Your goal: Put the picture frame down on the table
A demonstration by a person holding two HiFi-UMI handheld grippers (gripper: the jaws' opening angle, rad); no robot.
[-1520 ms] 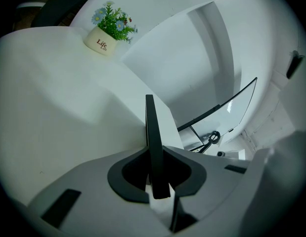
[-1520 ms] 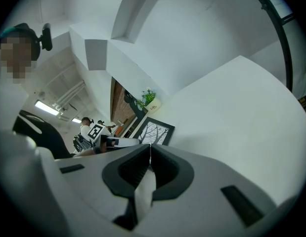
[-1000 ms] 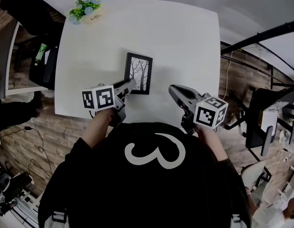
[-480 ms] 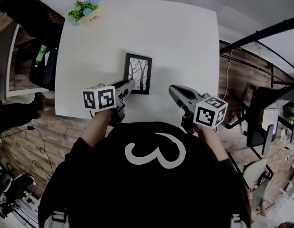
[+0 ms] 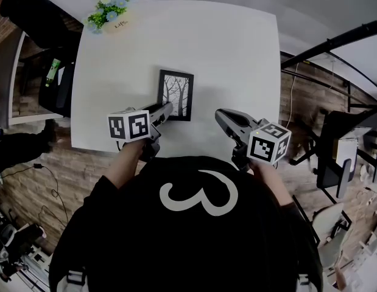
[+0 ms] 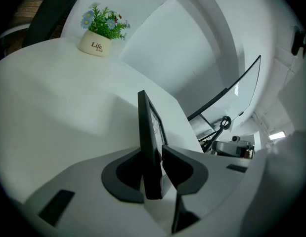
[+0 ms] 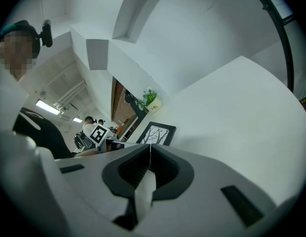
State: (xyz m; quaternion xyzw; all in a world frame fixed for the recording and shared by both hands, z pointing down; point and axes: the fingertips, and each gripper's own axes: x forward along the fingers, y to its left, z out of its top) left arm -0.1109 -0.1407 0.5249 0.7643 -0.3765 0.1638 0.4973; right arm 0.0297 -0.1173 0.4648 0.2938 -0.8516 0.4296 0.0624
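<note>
The picture frame (image 5: pixel 176 94), black with a bare-tree print, is over the near middle of the white table (image 5: pixel 237 53). My left gripper (image 5: pixel 165 109) is shut on its near edge; in the left gripper view the frame (image 6: pixel 149 132) runs edge-on between the jaws of the left gripper (image 6: pixel 155 174). I cannot tell whether it touches the table. My right gripper (image 5: pixel 220 114) hovers to the frame's right, near the table's front edge, shut and empty. In the right gripper view the closed right gripper (image 7: pixel 150 149) faces the frame (image 7: pixel 156 134).
A small pot of flowers (image 5: pixel 109 11) stands at the table's far left corner, and the same pot (image 6: pixel 99 33) shows in the left gripper view. Chairs and dark frames stand around the table. Brick-pattern floor lies below its near edge.
The left gripper has crept slightly right while still holding the frame, which has barely moved. The right gripper stays put.
</note>
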